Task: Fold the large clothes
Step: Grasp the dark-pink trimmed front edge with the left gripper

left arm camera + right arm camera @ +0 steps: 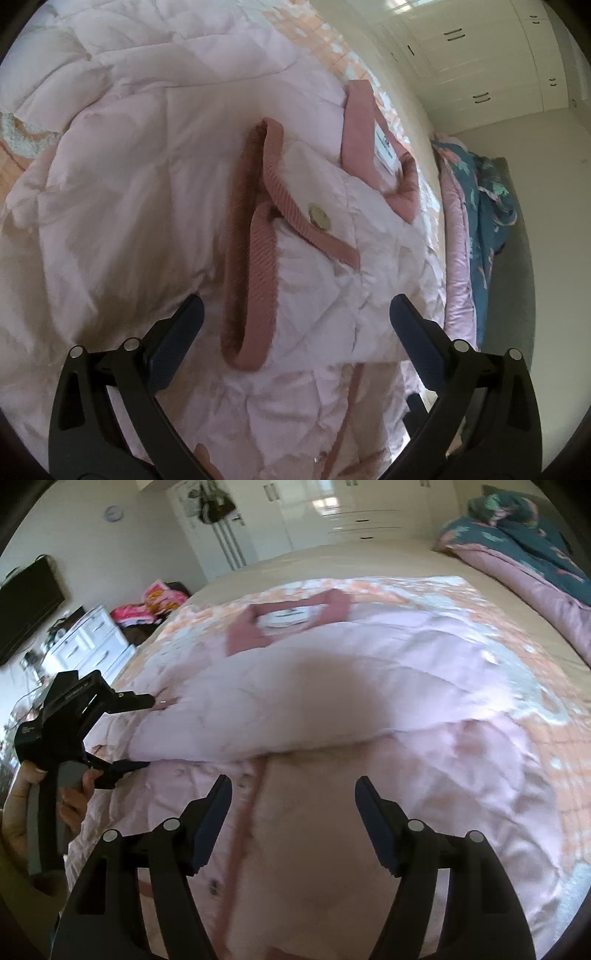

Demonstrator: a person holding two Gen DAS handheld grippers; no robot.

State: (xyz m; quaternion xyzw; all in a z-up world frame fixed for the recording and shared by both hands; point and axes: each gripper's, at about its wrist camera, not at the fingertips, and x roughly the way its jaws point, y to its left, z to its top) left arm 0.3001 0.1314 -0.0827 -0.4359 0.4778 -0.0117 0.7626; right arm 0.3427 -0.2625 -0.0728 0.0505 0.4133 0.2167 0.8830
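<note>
A pale pink quilted jacket (147, 184) with dusty-rose ribbed trim (258, 277) and a gold button (317, 216) lies spread on the bed. Its rose collar (362, 122) points toward the far side. My left gripper (295, 317) is open just above the jacket, its fingers either side of a ribbed trim loop without touching it. In the right wrist view the jacket (369, 701) has one part folded across the body, with the collar (240, 635) beyond. My right gripper (292, 788) hovers open over the jacket front, nothing between its pads. The left gripper (147, 733), held by a hand (74, 805), straddles the fold's left edge.
An orange and white patterned cover (535, 686) lies under the jacket. A teal floral blanket (535, 535) over pink bedding is heaped at the bed's far right. White wardrobes (332, 513) line the back wall. A white dresser (92, 642), a dark screen (29, 605) and pink bags (155, 602) stand left.
</note>
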